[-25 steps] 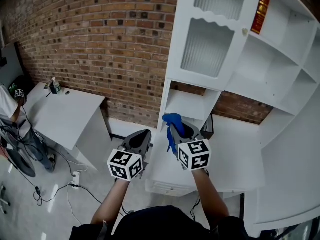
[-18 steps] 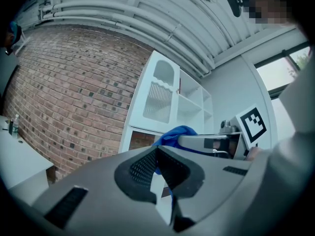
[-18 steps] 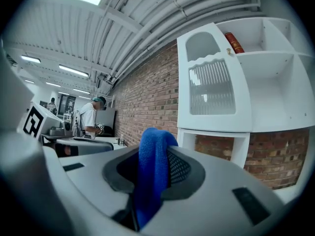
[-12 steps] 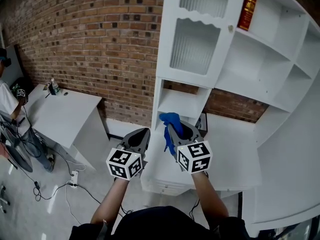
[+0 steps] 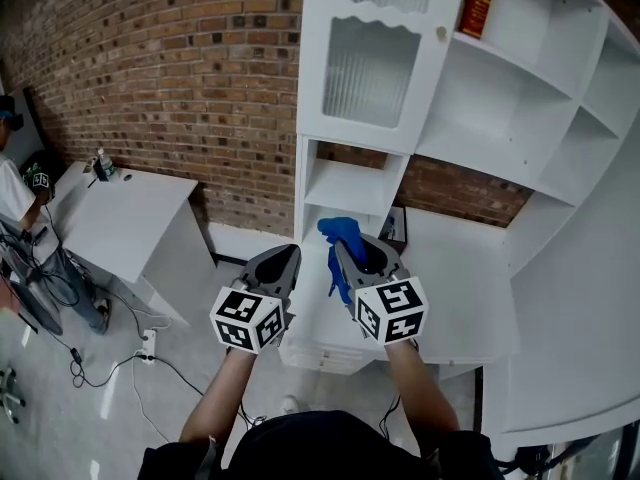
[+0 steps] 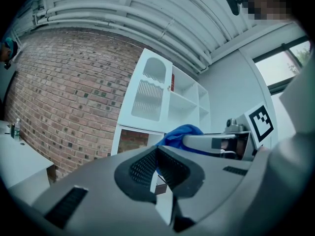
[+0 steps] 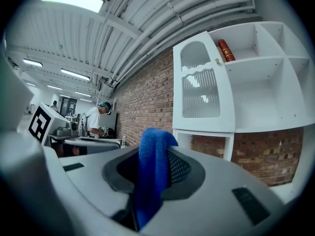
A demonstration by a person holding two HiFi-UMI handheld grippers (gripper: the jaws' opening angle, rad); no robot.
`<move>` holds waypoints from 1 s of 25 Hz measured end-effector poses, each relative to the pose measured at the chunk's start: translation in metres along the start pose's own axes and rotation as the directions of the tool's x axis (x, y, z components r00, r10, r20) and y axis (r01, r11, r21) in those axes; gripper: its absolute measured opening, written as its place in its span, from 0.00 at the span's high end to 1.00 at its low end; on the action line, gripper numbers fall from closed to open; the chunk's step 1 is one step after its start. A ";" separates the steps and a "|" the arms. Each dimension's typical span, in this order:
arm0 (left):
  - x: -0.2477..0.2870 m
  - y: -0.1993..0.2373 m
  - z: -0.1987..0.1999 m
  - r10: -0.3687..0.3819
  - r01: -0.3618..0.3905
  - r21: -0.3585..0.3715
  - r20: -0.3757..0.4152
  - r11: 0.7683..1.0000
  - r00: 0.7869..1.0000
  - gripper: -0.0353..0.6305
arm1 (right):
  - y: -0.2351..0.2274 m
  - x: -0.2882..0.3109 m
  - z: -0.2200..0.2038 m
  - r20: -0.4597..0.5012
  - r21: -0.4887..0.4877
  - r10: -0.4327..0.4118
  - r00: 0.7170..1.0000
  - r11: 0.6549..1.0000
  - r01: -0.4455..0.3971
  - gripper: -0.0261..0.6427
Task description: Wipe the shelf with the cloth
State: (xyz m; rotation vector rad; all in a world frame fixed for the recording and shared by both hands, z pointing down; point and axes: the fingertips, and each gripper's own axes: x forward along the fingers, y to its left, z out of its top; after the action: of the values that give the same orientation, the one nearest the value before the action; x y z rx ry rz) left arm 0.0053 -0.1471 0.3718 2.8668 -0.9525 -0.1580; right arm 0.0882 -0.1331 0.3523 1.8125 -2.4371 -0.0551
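Note:
A white shelf unit (image 5: 345, 183) stands against the brick wall, with an open compartment low down and ribbed doors above. My right gripper (image 5: 345, 253) is held up in front of it, shut on a blue cloth (image 5: 340, 236) that drapes over its jaws. In the right gripper view the cloth (image 7: 153, 171) hangs between the jaws of the right gripper (image 7: 155, 154), with the shelf unit (image 7: 236, 92) beyond. My left gripper (image 5: 278, 268) is beside it on the left, shut and holding nothing. The left gripper view shows the left gripper (image 6: 157, 154), the cloth (image 6: 182, 132) and the shelf unit (image 6: 162, 97).
A white counter (image 5: 455, 288) runs right of the shelf base. A red book (image 5: 478, 3) stands in an upper compartment. At the left is a white desk (image 5: 120, 218) with a bottle (image 5: 103, 163), a person (image 5: 10, 183) beside it, and cables (image 5: 120, 368) on the floor.
The head view has shifted, so the shelf unit now sits further left and lower in frame. Both grippers keep their pose, and the cloth stays in the right one.

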 end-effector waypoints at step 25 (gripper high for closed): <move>-0.018 -0.069 0.004 0.008 -0.008 0.053 0.008 0.999 1.000 0.92 | -0.002 -0.073 0.002 0.059 -0.008 0.001 0.998 1.000 0.000 0.81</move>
State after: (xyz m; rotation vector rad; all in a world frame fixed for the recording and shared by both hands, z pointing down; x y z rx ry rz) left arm 0.0305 -0.0818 0.3589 2.9119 -0.9844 -0.1454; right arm 0.1108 -0.0638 0.3455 1.8324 -2.4728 -0.1195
